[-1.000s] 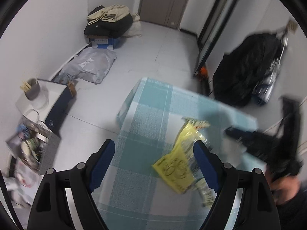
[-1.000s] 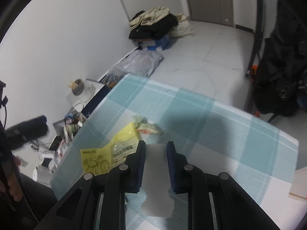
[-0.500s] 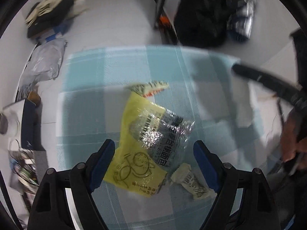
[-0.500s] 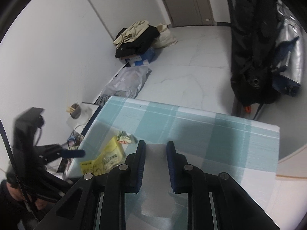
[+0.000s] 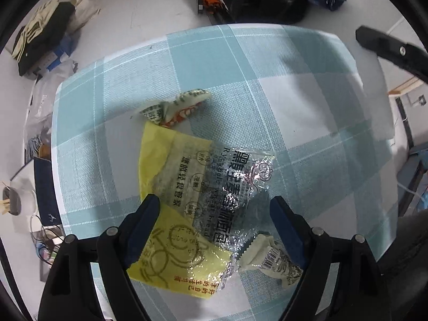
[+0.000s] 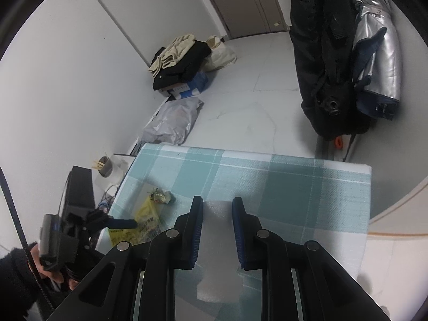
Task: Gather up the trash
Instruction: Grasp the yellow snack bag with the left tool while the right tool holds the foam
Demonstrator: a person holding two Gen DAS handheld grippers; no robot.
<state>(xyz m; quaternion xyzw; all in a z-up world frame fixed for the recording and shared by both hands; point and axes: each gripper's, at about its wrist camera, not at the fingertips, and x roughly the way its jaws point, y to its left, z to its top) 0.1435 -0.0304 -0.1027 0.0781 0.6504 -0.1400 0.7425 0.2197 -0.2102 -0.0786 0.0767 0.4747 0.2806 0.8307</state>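
Left wrist: my left gripper point(image 5: 214, 214) points straight down, jaws just opened wider to straddle the yellow bread wrapper point(image 5: 187, 200) lying flat on the checked tablecloth point(image 5: 294, 101); pads aren't pressing it. Right wrist: my right gripper point(image 6: 216, 230) pinches a white foam sheet point(image 6: 216, 262), kept clear above the table.

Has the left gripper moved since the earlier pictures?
Yes. The left gripper has swung in over the checked tablecloth and now straddles the yellow wrapper, jaws opening.
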